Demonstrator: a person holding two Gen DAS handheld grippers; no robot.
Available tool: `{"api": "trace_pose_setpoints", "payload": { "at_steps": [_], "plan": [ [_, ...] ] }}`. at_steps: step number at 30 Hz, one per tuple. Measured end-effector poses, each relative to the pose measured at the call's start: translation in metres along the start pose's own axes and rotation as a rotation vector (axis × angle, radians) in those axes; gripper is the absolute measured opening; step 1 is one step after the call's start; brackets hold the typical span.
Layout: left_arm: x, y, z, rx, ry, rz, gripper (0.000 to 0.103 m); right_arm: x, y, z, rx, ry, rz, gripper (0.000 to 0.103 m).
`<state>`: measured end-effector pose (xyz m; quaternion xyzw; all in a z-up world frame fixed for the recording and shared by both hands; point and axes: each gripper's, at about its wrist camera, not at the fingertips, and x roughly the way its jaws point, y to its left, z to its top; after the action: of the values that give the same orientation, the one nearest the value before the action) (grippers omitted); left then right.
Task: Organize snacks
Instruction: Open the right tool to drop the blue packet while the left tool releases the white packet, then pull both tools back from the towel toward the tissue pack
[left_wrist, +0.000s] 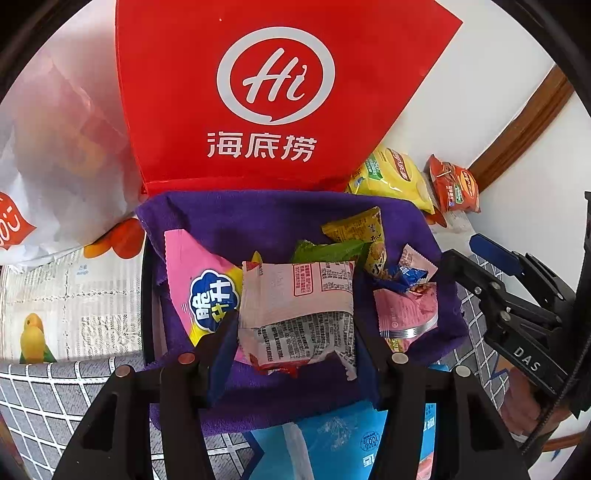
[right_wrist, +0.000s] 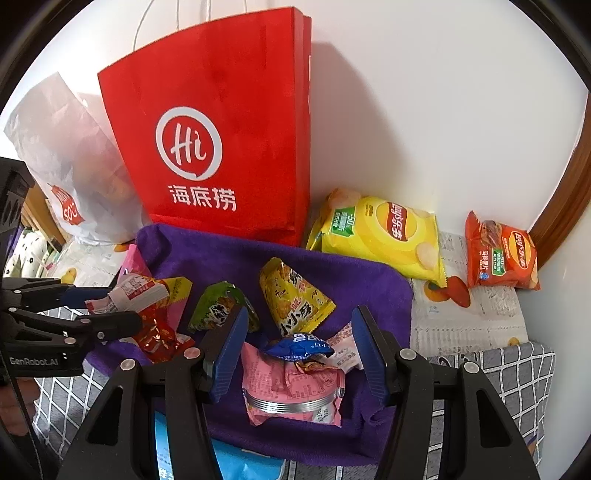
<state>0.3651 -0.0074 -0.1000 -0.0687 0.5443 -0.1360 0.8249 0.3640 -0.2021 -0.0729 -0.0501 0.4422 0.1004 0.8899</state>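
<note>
A tray lined with purple cloth (left_wrist: 229, 214) (right_wrist: 229, 254) holds several small snack packets. My left gripper (left_wrist: 295, 328) is shut on a white and red packet (left_wrist: 295, 306), held above the tray; it also shows in the right wrist view (right_wrist: 136, 293). My right gripper (right_wrist: 295, 347) is open over a pink packet (right_wrist: 291, 387) and a blue packet (right_wrist: 301, 345). Green (right_wrist: 218, 310) and yellow (right_wrist: 291, 299) packets lie further in. A pink and yellow packet (left_wrist: 199, 280) lies at the tray's left.
A red paper bag (left_wrist: 258, 92) (right_wrist: 214, 155) stands behind the tray against the white wall. A white plastic bag (right_wrist: 70, 162) is left of it. A yellow chip bag (right_wrist: 384, 236) and an orange chip bag (right_wrist: 502, 254) lie at the right. A blue package (left_wrist: 332, 439) lies in front.
</note>
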Motion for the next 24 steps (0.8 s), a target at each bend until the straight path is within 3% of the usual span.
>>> {"api": "trace_pose_setpoints", "payload": {
  "at_steps": [4, 10, 24],
  "plan": [
    [0.002, 0.000, 0.000, -0.009, -0.001, 0.024, 0.056, -0.004, 0.001, 0.001, 0.001, -0.011, -0.001, 0.058],
    [-0.010, 0.002, 0.002, -0.023, -0.038, 0.032, 0.065, -0.011, 0.005, 0.001, -0.008, -0.028, -0.002, 0.058],
    [-0.061, -0.002, 0.001, -0.011, -0.116, -0.041, 0.067, -0.043, 0.010, 0.001, 0.024, -0.096, -0.023, 0.058]
  ]
}}
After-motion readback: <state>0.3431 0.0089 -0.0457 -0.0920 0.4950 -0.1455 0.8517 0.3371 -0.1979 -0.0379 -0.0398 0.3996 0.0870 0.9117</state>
